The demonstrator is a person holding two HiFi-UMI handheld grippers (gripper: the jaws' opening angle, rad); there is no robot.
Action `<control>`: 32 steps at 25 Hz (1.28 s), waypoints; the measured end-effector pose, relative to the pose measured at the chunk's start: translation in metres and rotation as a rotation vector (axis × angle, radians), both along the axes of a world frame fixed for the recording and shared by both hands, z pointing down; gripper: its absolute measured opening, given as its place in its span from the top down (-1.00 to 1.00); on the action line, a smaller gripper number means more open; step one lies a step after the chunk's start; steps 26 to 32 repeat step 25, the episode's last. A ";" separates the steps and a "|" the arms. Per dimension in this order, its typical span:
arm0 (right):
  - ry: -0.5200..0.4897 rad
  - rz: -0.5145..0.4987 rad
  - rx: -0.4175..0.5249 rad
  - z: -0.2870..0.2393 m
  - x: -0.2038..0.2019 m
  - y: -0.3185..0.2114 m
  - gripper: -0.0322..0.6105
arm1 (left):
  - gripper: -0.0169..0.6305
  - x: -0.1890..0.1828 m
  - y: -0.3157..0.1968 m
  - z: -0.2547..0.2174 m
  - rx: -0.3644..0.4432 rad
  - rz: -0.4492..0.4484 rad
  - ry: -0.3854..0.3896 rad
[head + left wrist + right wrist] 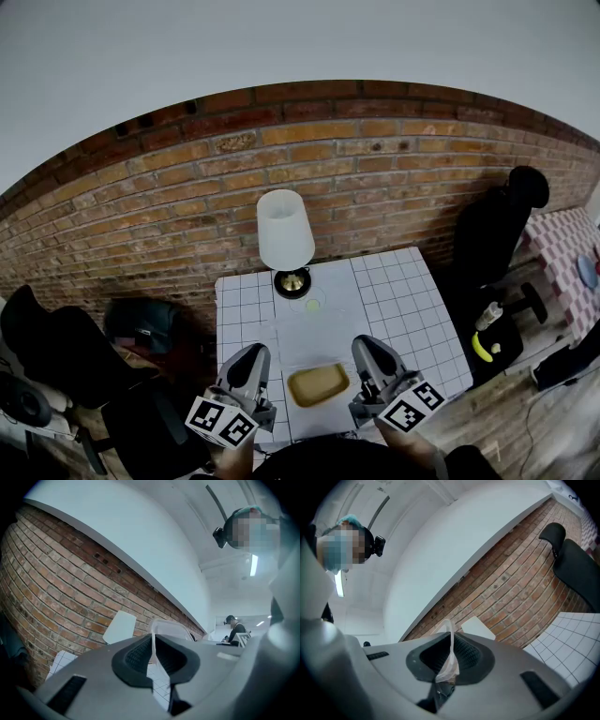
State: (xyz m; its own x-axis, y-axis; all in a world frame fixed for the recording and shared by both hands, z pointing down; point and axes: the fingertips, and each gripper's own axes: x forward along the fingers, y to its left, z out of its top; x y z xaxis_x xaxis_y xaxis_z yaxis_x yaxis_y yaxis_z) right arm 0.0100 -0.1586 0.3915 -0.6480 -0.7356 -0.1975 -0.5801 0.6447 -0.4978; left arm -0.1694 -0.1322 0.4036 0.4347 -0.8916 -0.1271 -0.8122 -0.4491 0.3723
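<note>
Looking down, head view: left gripper (250, 360) and right gripper (367, 351) hold a clear plastic bag (314, 336) stretched between them over the tiled table (403, 291), with a tan flat piece (319, 384) inside. Left gripper view: jaws pinched tight on the bag's edge. Right gripper view: jaws clamped on bunched bag film.

A white-shaded lamp (285, 230) stands at the centre of the frame on a grid-patterned counter (417, 305), with a small pale-green disc (312, 304) just beside its base. A brick wall (178, 202) rises behind. Black chair (52, 342) at lower left, office chair (497, 230) at upper right, banana (481, 347) at right.
</note>
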 end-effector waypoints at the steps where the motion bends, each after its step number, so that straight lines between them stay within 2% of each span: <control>1: 0.002 -0.001 0.000 0.000 0.000 0.000 0.84 | 0.85 0.000 0.001 0.000 0.000 0.000 0.000; 32: 0.006 -0.005 -0.016 0.004 0.000 0.002 0.84 | 0.85 0.001 0.004 0.003 -0.019 -0.001 0.000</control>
